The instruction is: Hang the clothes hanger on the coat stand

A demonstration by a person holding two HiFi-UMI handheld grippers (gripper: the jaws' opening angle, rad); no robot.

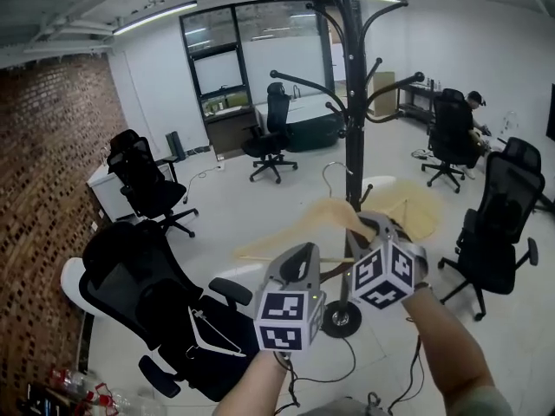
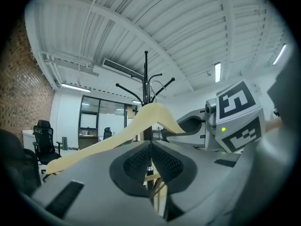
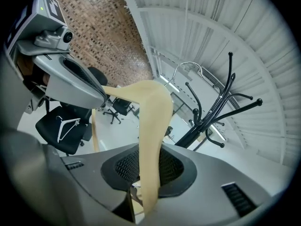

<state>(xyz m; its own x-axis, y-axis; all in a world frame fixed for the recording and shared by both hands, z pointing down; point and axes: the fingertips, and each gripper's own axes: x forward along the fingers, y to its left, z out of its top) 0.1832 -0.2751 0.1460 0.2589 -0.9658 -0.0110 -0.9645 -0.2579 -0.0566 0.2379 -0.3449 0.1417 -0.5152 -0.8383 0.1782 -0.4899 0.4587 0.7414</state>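
We look steeply down from head height, while both close gripper views tilt upward, sharing the coat stand [image 1: 354, 146] mid-frame.

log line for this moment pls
right hand-held gripper: shut on wooden hanger | left hand-held gripper: shut, empty | coat stand: hanger not yet hung

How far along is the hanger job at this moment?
Done: the wooden hanger is picked up, clamped in the right gripper. In hand: it is held up in front of the coat stand. To do: its metal hook is on no peg yet.
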